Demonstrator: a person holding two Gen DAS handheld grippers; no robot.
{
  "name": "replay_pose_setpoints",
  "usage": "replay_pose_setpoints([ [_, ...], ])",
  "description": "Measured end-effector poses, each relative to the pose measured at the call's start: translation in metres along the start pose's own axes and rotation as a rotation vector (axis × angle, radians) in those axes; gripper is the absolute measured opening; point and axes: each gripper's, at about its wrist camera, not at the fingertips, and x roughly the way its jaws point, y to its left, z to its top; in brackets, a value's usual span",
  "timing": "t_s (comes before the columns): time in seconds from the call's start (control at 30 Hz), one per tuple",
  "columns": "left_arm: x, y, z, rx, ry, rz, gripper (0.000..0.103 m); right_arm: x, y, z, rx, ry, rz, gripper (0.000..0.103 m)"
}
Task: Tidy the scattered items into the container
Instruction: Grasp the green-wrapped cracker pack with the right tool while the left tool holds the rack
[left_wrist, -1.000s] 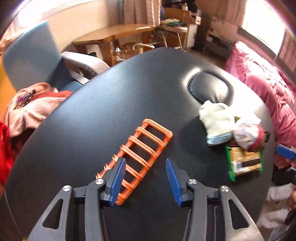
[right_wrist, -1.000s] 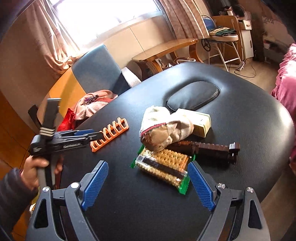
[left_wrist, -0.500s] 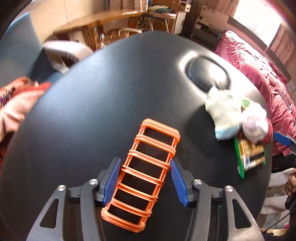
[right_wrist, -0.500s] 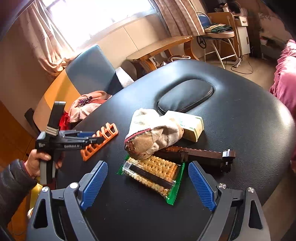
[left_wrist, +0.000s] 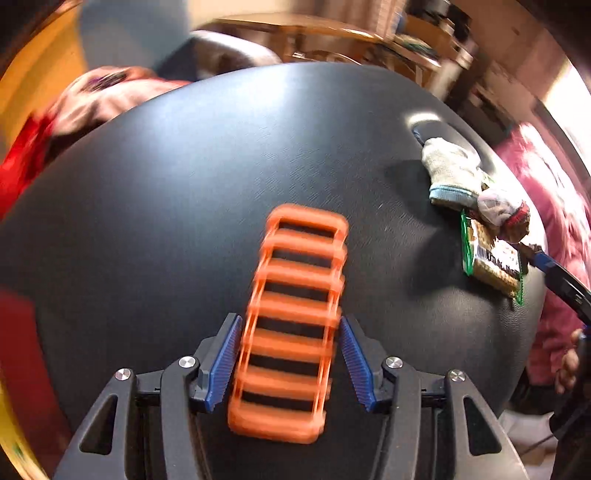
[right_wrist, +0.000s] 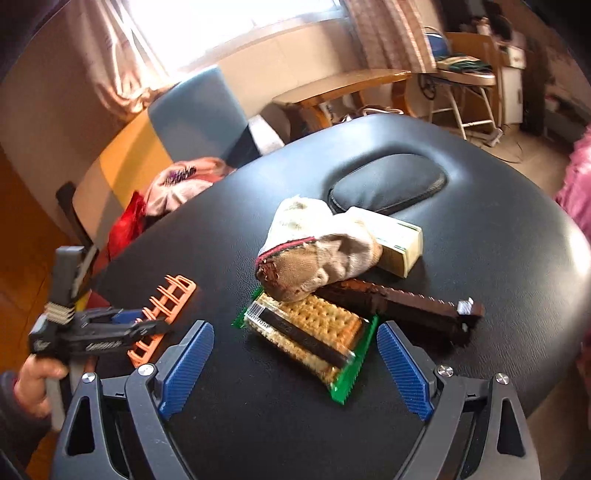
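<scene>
An orange slotted rack (left_wrist: 291, 321) lies flat on the black padded table (left_wrist: 177, 192). My left gripper (left_wrist: 290, 363) is open and straddles its near half, blue pads close on either side without clamping. The rack (right_wrist: 162, 314) and left gripper (right_wrist: 147, 326) also show in the right wrist view. My right gripper (right_wrist: 295, 369) is open and empty, just in front of a cracker packet (right_wrist: 310, 336) with green edges. Behind the packet lie a dirty sock (right_wrist: 317, 251), a brown brick bar (right_wrist: 399, 302) and a pale box (right_wrist: 395, 243).
The sock pile (left_wrist: 454, 173) and cracker packet (left_wrist: 491, 258) sit at the table's right in the left wrist view. A blue chair (right_wrist: 199, 118) with clothes (right_wrist: 173, 184) stands behind the table. A pink bed (left_wrist: 543, 206) lies to the right. No container is in view.
My left gripper has moved forward and turned, so the rack now lies lengthwise between its pads. My right gripper has come closer to the cracker packet.
</scene>
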Motion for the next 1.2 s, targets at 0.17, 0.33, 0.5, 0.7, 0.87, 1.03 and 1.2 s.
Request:
replay_pose_setpoints([
  [0.17, -0.018, 0.011, -0.034, -0.069, -0.029, 0.013, 0.054, 0.021, 0.01, 0.003, -0.077, 0.05, -0.021, 0.096],
  [0.33, -0.028, 0.008, -0.06, -0.047, -0.042, 0.017, 0.054, 0.031, 0.029, -0.007, -0.124, 0.148, 0.097, 0.096],
  [0.5, -0.04, 0.017, -0.075, -0.08, -0.055, -0.014, 0.054, 0.018, 0.051, -0.03, -0.146, 0.184, 0.193, 0.093],
  [0.7, -0.047, 0.018, -0.081, -0.095, -0.096, -0.017, 0.055, 0.014, 0.046, -0.016, -0.172, 0.086, 0.032, 0.093],
  [0.87, -0.047, 0.015, -0.086, -0.093, -0.108, -0.027, 0.055, 0.038, 0.041, -0.005, -0.198, 0.129, -0.018, 0.093],
  [1.03, -0.049, 0.01, -0.093, -0.087, -0.122, -0.02, 0.055, 0.056, 0.045, -0.006, -0.257, 0.186, -0.013, 0.072],
  [1.2, -0.059, 0.013, -0.092, -0.103, -0.15, -0.03, 0.055, 0.042, 0.067, -0.037, -0.374, 0.207, 0.028, 0.069],
])
